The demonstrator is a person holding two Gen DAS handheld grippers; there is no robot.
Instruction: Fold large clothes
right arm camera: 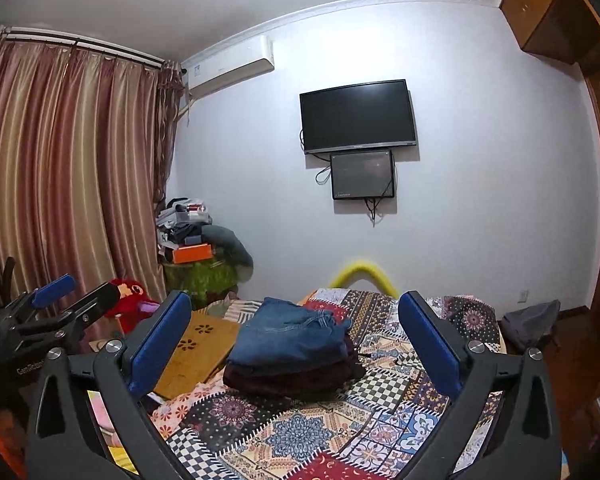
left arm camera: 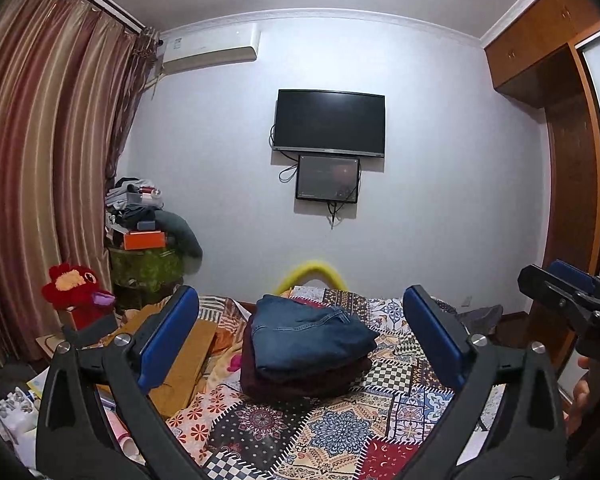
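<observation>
Folded blue jeans [left arm camera: 310, 338] lie on top of a folded dark maroon garment [left arm camera: 300, 380], stacked on the patchwork bedspread [left arm camera: 340, 432]. My left gripper [left arm camera: 300, 320] is held level in front of the stack, jaws wide open, nothing between the blue pads. In the right wrist view the same jeans [right arm camera: 290, 338] and maroon garment [right arm camera: 292, 378] sit ahead of my right gripper [right arm camera: 294, 320], also wide open and empty. Each gripper shows at the other view's edge: the right gripper [left arm camera: 568, 292] and the left gripper [right arm camera: 68, 296].
A wooden lap board [right arm camera: 196, 352] lies left of the stack. A red plush toy [left arm camera: 74, 290] and a cluttered green stand [left arm camera: 148, 264] are by the curtains. A yellow hoop [left arm camera: 312, 274] rises behind the bed. A wardrobe [left arm camera: 568, 160] stands at right.
</observation>
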